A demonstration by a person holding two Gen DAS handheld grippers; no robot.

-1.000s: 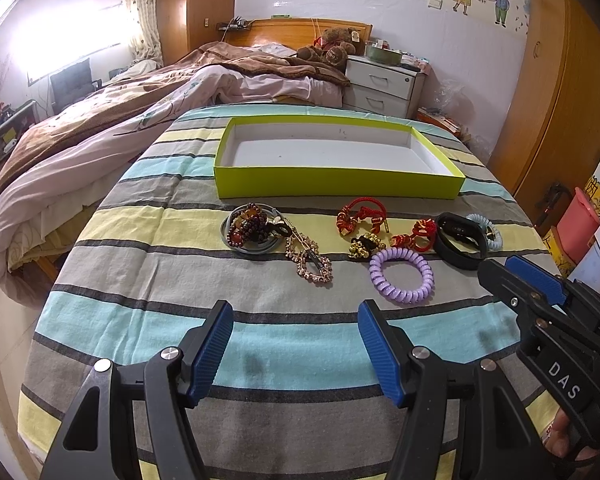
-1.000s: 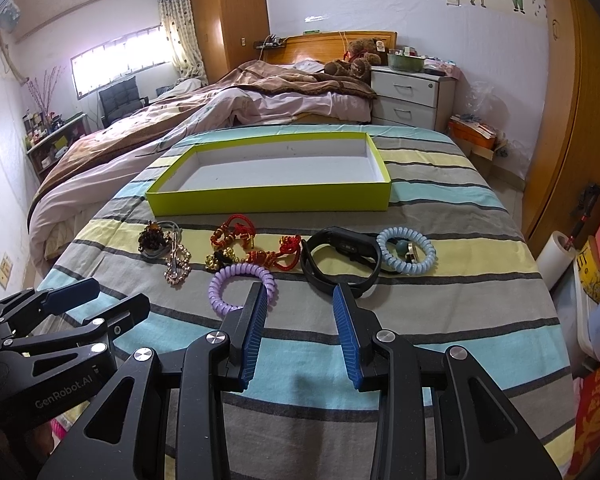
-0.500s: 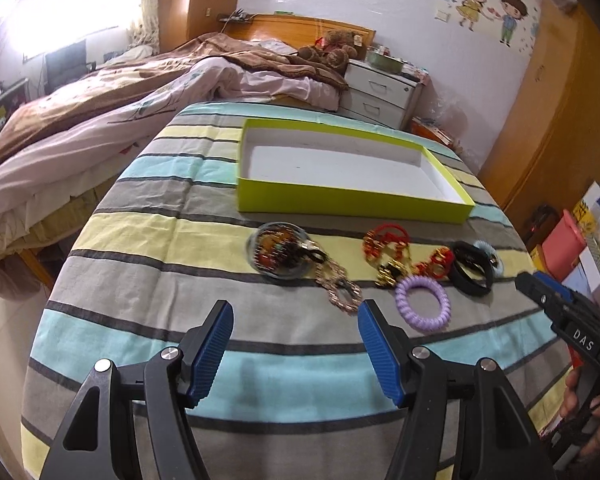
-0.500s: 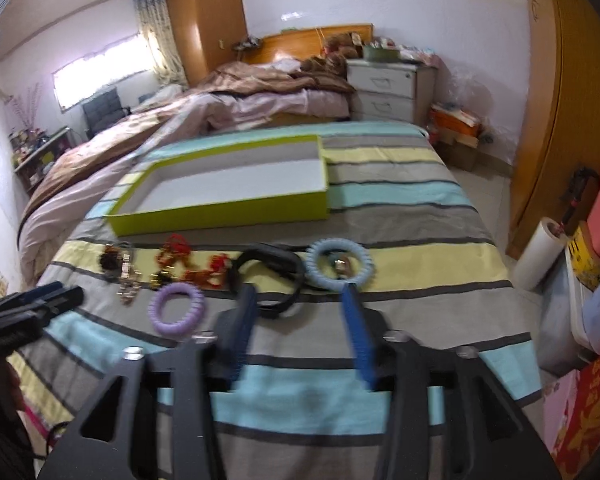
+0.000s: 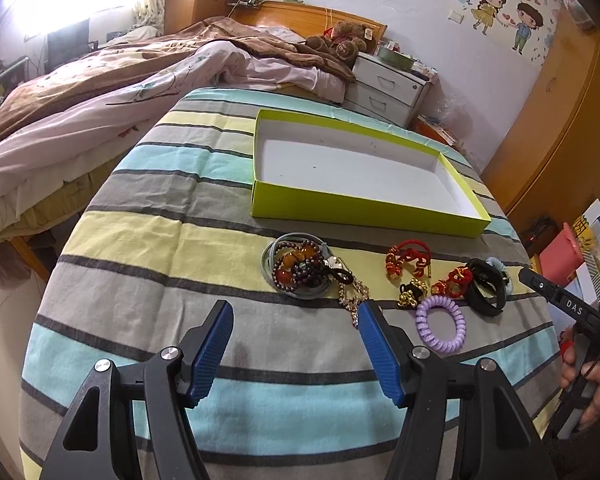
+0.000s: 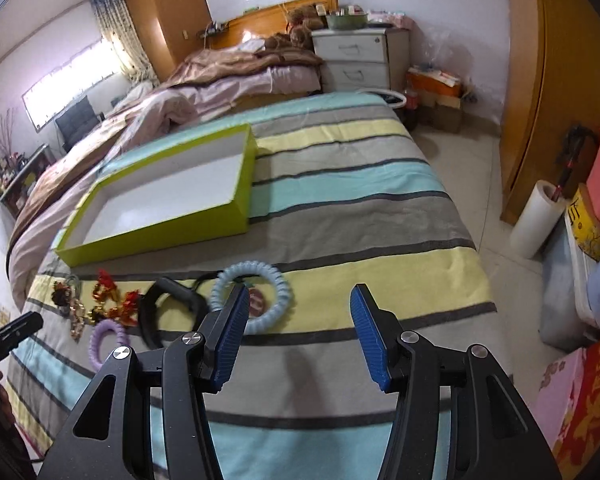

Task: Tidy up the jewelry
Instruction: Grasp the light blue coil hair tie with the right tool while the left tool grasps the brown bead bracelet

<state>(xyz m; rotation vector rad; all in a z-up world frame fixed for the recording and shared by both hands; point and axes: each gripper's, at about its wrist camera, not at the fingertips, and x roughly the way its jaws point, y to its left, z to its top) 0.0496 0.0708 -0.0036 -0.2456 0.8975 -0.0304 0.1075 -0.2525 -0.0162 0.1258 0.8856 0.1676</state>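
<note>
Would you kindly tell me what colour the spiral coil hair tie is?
Lilac purple: the spiral coil hair tie shows best in the left wrist view.

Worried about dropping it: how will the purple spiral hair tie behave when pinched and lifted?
The purple spiral hair tie looks like soft coiled plastic, so it will probably squash and stretch. It seems light. Lying flat on the striped bedspread, it is unlikely to roll.

- We see a striped cloth [image 5: 148, 240] in teal, yellow and grey covering the surface.
- Beside it lies a bed [image 5: 100, 92] with a rumpled pink and brown quilt.
- A brown teddy bear [image 5: 340, 42] sits by the wooden headboard.
- A white nightstand [image 6: 354, 60] with drawers stands against the wall, a green bowl, we think, on top.
- A cartoon sticker [image 5: 504, 12] of two children decorates the wall.
- A white paper roll [image 6: 538, 220] stands on the tiled floor.
</note>
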